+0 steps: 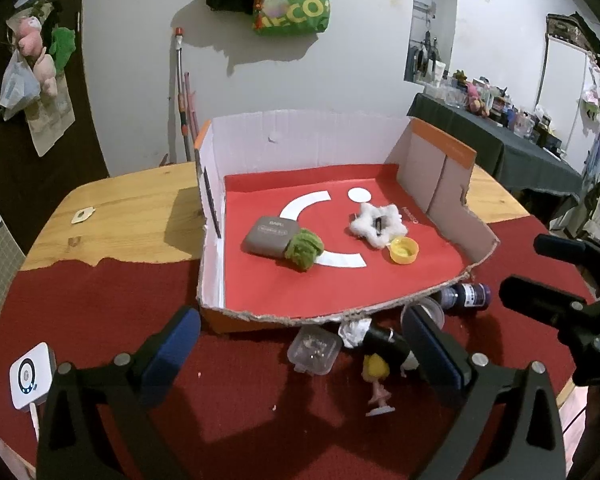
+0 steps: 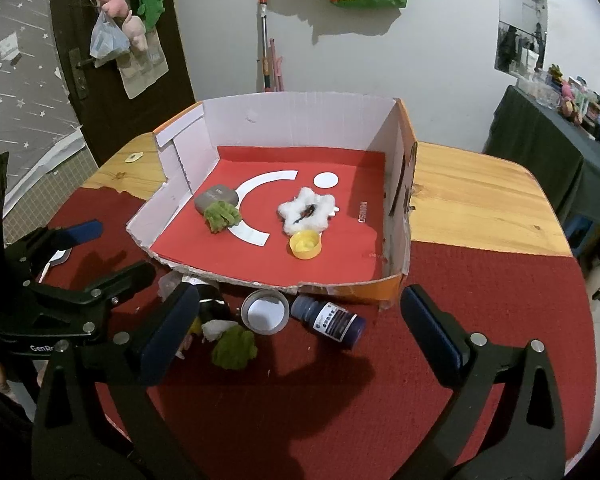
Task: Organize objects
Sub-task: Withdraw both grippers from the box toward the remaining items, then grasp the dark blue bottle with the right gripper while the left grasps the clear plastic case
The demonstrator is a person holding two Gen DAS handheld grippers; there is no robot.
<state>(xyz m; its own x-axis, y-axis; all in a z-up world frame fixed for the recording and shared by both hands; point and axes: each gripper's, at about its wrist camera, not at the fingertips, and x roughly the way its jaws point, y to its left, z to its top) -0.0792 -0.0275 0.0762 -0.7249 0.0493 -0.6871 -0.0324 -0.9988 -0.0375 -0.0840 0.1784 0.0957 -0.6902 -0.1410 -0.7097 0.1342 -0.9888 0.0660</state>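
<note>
A cut-open cardboard box with a red floor holds a grey case, a green fuzzy piece, a white fluffy star and a yellow cap. In front of it on the red cloth lie a clear plastic box, a small figurine, a dark ink bottle, a round tin lid and a green fuzzy ball. My left gripper is open above the clear box. My right gripper is open above the bottle and lid.
A white device lies at the cloth's left edge. The wooden table shows bare beside the box. A dark-covered side table with clutter stands at the right. Bags hang on the wall.
</note>
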